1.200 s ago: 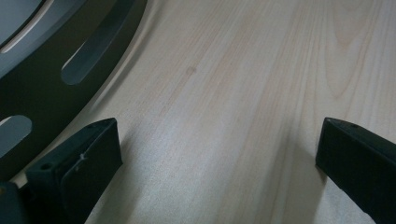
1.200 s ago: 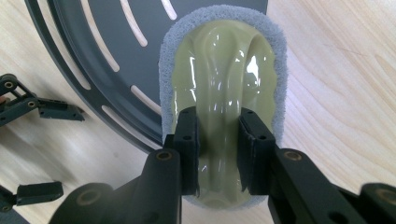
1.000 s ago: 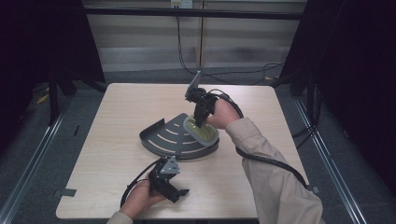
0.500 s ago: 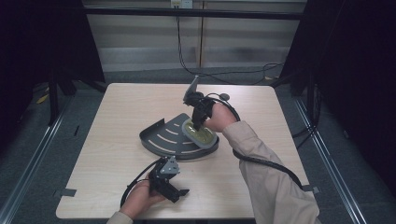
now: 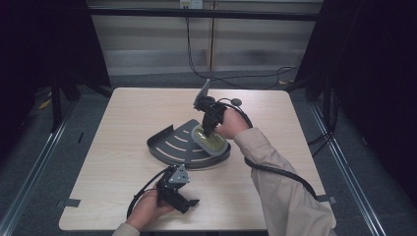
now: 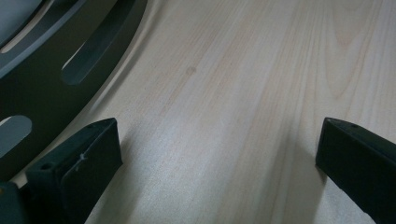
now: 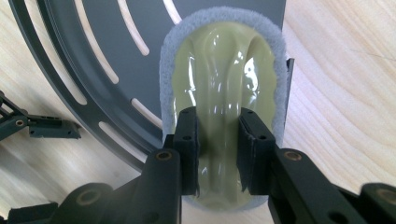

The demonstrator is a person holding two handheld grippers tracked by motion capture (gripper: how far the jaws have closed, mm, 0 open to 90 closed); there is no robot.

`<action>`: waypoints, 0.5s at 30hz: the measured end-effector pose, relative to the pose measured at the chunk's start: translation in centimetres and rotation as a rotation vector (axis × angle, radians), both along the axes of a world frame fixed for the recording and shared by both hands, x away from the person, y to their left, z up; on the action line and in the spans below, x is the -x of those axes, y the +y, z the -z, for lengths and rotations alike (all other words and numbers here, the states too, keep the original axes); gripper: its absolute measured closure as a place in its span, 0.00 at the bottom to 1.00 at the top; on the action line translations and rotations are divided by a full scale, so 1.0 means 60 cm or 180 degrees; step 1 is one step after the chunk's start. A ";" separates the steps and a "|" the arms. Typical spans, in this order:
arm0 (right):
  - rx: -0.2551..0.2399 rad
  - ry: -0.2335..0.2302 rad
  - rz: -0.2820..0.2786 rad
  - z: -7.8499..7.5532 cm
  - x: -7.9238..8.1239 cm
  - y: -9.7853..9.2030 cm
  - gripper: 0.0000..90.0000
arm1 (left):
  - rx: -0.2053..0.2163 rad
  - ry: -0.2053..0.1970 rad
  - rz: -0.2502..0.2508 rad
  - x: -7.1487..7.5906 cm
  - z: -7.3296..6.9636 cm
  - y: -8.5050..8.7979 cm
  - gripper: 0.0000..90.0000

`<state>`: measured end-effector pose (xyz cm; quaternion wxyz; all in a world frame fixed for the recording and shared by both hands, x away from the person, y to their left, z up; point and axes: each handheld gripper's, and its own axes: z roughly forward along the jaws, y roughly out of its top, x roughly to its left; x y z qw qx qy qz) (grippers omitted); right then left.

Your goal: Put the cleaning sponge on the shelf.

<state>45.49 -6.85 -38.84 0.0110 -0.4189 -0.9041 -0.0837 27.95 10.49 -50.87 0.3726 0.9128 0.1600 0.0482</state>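
Looking down from the high view, nearest me at the front edge of the pale wooden tabletop [image 5: 113,128], my left hand [image 5: 147,211] holds the left tongs [image 5: 189,201], which lie low on the wood with a black cable looping off to their left. In the left gripper view their two black jaws stand wide apart with nothing between them but bare wood grain; the curved, slotted edge of the dark tray sits just beyond the left jaw, close to it, though I cannot tell whether they touch.

Farther out, near the middle of the tabletop, lies a dark grey fan-shaped tray [image 5: 172,145] with a raised rim and long curved slots [image 7: 100,56] cut through its floor. On its right portion rests a yellow-green scrubber pad [image 5: 209,140], glossy on top with a fuzzy grey border [image 7: 275,51], one end overhanging the tray's straight edge.

My right hand [image 5: 231,125], in a beige sleeve [image 5: 290,196], reaches in from the right and points the right tongs [image 5: 205,132] down onto that pad. In the right gripper view the jaws are closed in narrow on the raised glossy ridge running along the pad's middle, pinching it from both sides.

Beyond the tabletop's far edge, cables trail across the grey floor [image 5: 147,78].
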 end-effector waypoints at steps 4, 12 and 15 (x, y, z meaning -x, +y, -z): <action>-0.0021 0.0022 0.0031 0.005 -0.001 -0.001 0.80 | 0.0016 0.0006 0.0005 0.000 0.000 0.000 0.00; -0.0036 0.0047 0.0084 0.026 -0.004 -0.005 0.80 | 0.0001 0.0001 -0.0001 0.000 0.000 0.000 0.00; -0.0048 0.0055 0.0104 0.030 -0.004 -0.005 0.80 | 0.0000 0.0000 0.0001 0.000 0.000 0.000 0.00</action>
